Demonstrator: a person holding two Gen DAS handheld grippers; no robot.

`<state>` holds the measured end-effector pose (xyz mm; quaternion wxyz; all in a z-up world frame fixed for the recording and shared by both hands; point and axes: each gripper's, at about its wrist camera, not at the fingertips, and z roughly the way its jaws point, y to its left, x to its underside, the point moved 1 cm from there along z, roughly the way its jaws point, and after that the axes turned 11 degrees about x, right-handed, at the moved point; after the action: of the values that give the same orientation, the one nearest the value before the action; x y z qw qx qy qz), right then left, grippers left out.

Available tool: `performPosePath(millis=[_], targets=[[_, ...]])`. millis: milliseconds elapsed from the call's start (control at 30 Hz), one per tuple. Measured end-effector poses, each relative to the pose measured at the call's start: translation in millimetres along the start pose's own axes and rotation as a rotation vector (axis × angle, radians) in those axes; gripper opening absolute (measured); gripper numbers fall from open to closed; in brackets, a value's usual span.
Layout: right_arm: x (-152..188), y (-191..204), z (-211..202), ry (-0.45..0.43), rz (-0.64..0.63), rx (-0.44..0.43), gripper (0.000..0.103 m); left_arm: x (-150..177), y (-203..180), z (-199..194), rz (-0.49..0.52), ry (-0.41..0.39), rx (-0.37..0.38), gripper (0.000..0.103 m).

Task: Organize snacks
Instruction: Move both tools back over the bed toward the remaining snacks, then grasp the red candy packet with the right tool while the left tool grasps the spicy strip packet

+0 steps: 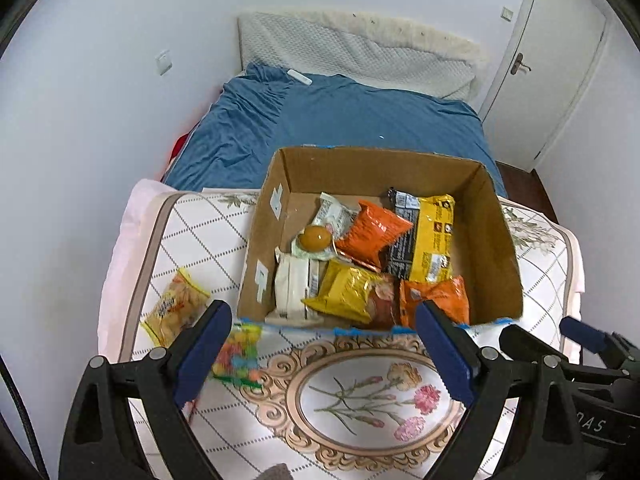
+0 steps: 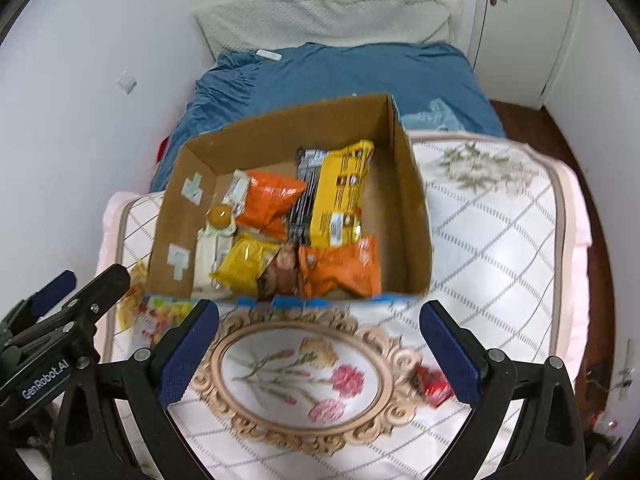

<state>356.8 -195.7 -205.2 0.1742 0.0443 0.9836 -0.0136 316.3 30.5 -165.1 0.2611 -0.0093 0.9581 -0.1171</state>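
Nearest me, the colourful candy bag (image 1: pixel 237 350) lies on the tablecloth (image 1: pixel 360 400) just beside my left gripper (image 1: pixel 320 350), w/ a yellow packet (image 1: pixel 176 306) farther left and a red wrapper (image 2: pixel 434 385) by my right gripper (image 2: pixel 320 340). All look light, soft, crinkly, prob slippery film; I'd pinch a sealed edge or across the flat middle, not squeeze hard. The cardboard box (image 1: pixel 500 240) behind already holds orange, yellow and white packs. Both grippers point steeply down over the table, jaws wide apart, nothing in either.
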Motion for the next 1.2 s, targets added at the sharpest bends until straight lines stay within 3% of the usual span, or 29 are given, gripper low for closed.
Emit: performPosePath(millis=[200,233,300,500,867,1000,1067,1133,1200], targets=[[31,-45,0,0.029,0.118,-0.028,0.102,28,0,-3,-0.025,0.004,0.019,0.094],[34,-53,3,0.038,0.141,-0.028,0.102,33,1,0,-0.03,0.014,0.019,0.1],[50,-83,22,0.089,0.208,-0.011,0.102,43,3,10,-0.043,0.045,0.015,0.103],[82,-119,70,0.195,0.29,0.043,0.102,75,7,51,-0.057,0.139,-0.023,0.103],[125,-132,165,0.359,0.377,0.03,0.101,115,23,96,-0.06,0.251,-0.076,0.103],[128,-128,175,0.347,0.382,0.072,0.085,118,34,97,-0.064,0.254,-0.099,0.103],[127,-126,174,0.328,0.377,0.08,0.065,117,41,95,-0.068,0.252,-0.11,0.103],[126,-121,171,0.316,0.367,0.073,0.053,116,48,91,-0.066,0.25,-0.123,0.103],[126,-114,170,0.319,0.358,0.054,0.053,114,58,85,-0.063,0.249,-0.143,0.103]])
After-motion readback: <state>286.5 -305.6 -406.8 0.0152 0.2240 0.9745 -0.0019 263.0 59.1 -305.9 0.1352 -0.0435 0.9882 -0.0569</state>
